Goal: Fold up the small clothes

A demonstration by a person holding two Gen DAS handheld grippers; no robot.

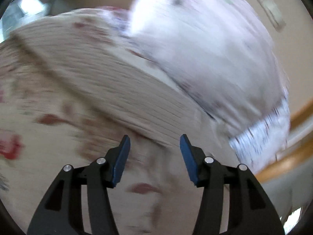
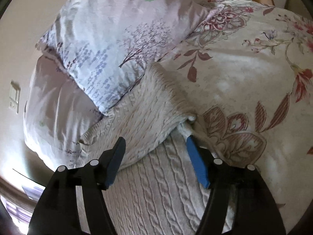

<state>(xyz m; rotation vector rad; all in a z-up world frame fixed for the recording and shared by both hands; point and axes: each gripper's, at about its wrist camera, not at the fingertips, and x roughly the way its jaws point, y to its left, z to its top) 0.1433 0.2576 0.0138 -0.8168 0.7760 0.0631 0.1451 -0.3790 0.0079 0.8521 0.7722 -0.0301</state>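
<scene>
A cream cable-knit sweater (image 2: 148, 176) lies on the floral bedspread (image 2: 244, 78), one part folded over the body toward the pillows. My right gripper (image 2: 154, 143) is open just above the sweater, its jaws astride the folded edge, holding nothing. In the left wrist view everything is motion-blurred: a ribbed cream band of the sweater (image 1: 93, 74) runs across the middle. My left gripper (image 1: 154, 141) is open and empty, hovering over the bedspread (image 1: 49, 146) just short of that band.
Two pale lilac printed pillows (image 2: 109, 45) lie beyond the sweater, against a beige wall with a light switch (image 2: 14, 96). They also show in the left wrist view (image 1: 205, 49). A wooden bed frame edge (image 1: 283, 156) runs at the right.
</scene>
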